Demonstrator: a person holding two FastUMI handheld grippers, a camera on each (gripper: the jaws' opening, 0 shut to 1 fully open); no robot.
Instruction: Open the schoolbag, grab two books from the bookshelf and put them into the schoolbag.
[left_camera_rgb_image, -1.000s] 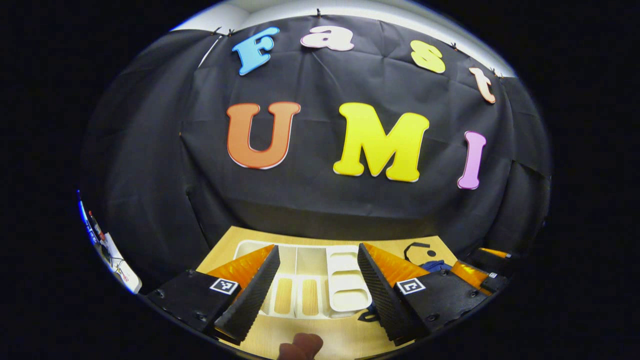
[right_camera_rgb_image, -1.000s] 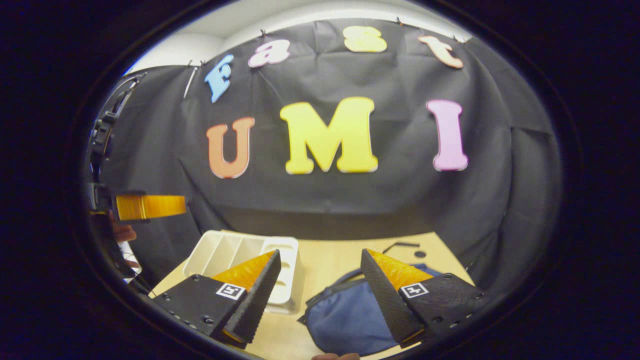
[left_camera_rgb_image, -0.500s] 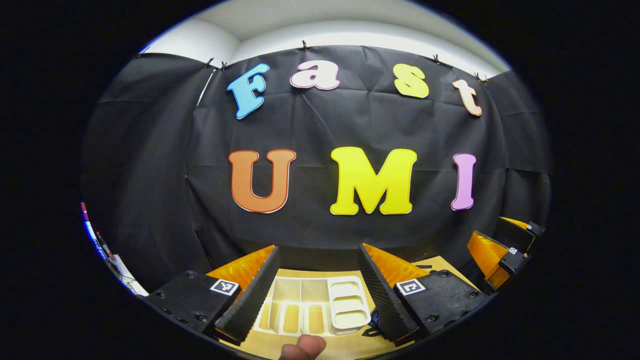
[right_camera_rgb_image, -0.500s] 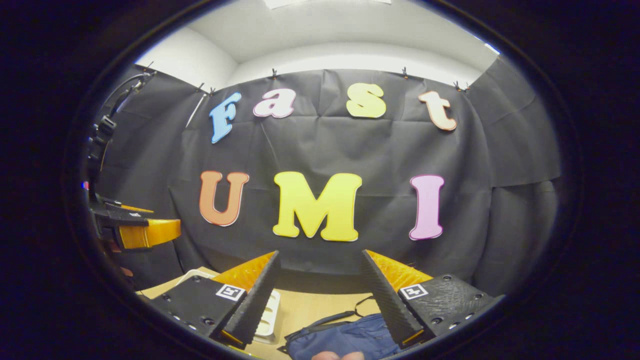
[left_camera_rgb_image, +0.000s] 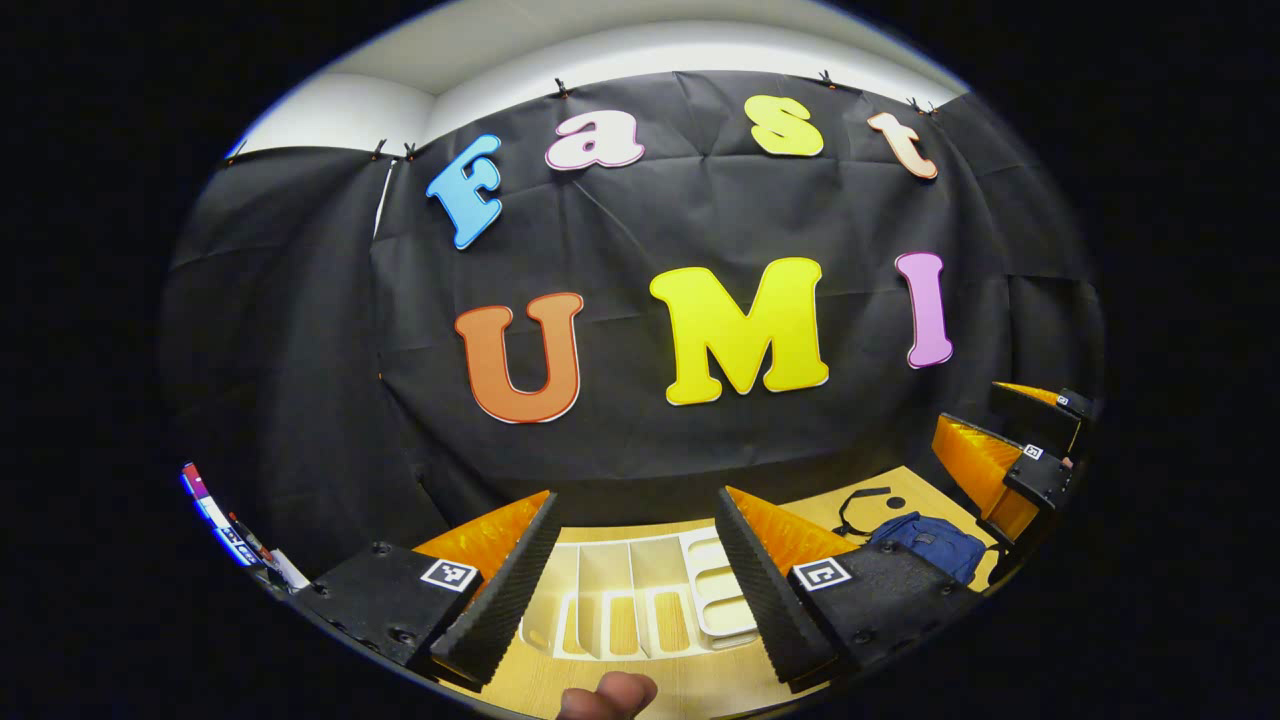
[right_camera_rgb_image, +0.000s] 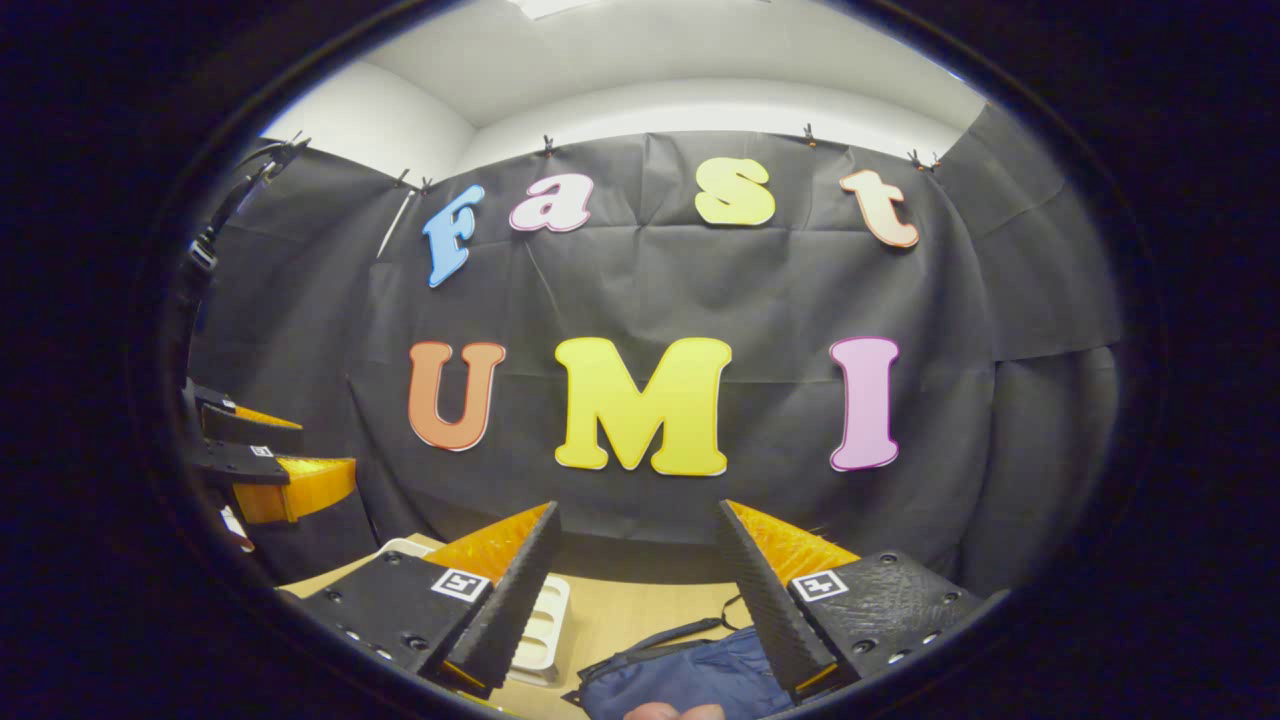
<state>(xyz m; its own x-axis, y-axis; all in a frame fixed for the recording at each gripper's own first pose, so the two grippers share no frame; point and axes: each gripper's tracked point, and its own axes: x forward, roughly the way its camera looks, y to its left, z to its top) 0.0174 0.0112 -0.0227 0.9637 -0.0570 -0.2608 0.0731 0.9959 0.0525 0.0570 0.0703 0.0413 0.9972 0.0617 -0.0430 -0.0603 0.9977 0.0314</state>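
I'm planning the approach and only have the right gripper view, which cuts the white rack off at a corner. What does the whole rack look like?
Observer: In the left gripper view the white rack lies flat on the wooden table, with dividers splitting it into several long compartments.
Operator: And the schoolbag? I get just its near edge.
Observer: The blue schoolbag sits right of the rack in that view, with a black strap looped behind it.
Operator: Where is my gripper relative to it?
Observer: The right hand-held gripper hangs above the bag, not touching it.
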